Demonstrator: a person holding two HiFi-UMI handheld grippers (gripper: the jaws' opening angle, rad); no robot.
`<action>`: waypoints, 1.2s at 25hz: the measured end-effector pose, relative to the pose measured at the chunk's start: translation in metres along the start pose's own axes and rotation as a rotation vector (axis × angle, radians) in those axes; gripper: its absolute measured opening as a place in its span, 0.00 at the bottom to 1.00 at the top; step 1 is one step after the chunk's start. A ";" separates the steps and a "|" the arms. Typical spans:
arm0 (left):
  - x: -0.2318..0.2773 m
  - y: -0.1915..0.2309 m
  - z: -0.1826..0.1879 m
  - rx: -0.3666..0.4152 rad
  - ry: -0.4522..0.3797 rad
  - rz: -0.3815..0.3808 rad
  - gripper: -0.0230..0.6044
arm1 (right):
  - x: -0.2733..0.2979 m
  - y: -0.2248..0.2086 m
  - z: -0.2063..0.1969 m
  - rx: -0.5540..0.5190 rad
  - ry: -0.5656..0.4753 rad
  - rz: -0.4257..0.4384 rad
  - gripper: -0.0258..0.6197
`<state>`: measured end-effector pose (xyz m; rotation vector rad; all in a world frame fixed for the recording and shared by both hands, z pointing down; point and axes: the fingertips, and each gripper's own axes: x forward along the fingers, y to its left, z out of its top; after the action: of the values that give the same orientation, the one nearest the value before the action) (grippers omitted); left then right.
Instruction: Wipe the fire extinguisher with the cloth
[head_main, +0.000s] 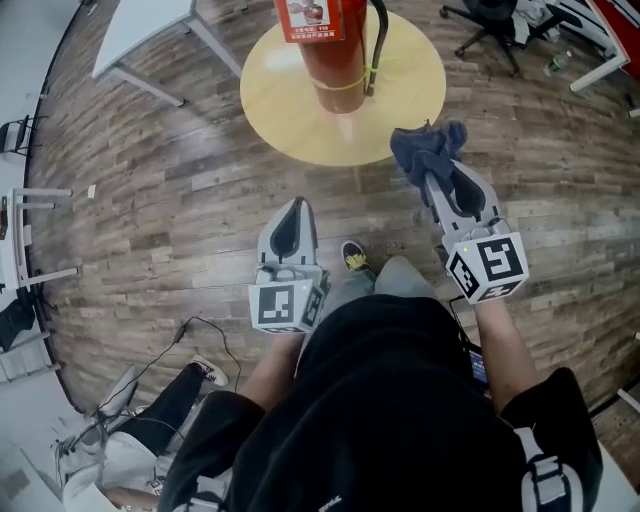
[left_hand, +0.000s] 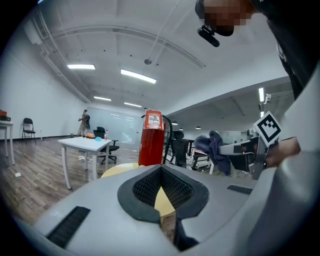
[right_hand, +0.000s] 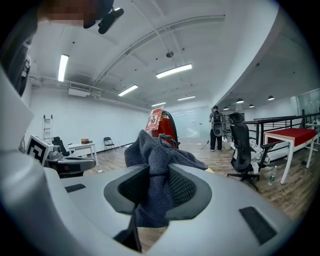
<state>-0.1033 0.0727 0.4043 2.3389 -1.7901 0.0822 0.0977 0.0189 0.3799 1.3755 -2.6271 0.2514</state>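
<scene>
As both tools sit low in front of the person, the near ground is brown wood-plank flooring (head_main: 180, 170), bare between the grippers and the table rim.

The left grey two-jaw gripper (head_main: 293, 206) has its jaws brought together at the tips with nothing between them. It is well short of the table, with open floor to its left and ahead. The right grey two-jaw gripper (head_main: 433, 186) is clenched on a dark blue-grey knitted cloth (head_main: 428, 150). In the right gripper view the cloth (right_hand: 155, 170) fills the gap between the black pads and bunches above them. In the head view the bunch lies at the near-right rim of the table; its height against the rim cannot be told.

The round pale-yellow wooden table (head_main: 285, 110) has a bare top all round the cylinder, widest on the near and left sides. The red cylindrical fire extinguisher (head_main: 335, 55) stands upright near the table's middle, apart from both grippers. It carries a white-and-red label (head_main: 308, 15) high on its body, and a black hose (head_main: 378, 40) hangs down its right side.

Beyond the table, a white rectangular table (head_main: 140, 25) stands to the far left and a black swivel office chair (head_main: 490, 25) to the far right. The floor between each and the round table is open.

Count:
- Grippers: two
- Cloth: one
- Extinguisher: one
- Round table: one
- White table: one
- Chair: one in the head view
</scene>
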 end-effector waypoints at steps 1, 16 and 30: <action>0.004 0.002 0.000 -0.005 0.002 -0.005 0.06 | 0.002 -0.004 0.002 -0.003 0.002 -0.004 0.22; 0.138 0.007 0.033 0.023 0.002 -0.032 0.06 | 0.085 -0.091 0.037 0.008 -0.037 0.037 0.22; 0.202 0.038 0.060 0.042 -0.039 0.076 0.06 | 0.180 -0.080 0.121 -0.151 -0.142 0.280 0.22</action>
<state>-0.0900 -0.1395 0.3823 2.3156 -1.9145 0.0860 0.0544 -0.1961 0.3081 1.0114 -2.8845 -0.0131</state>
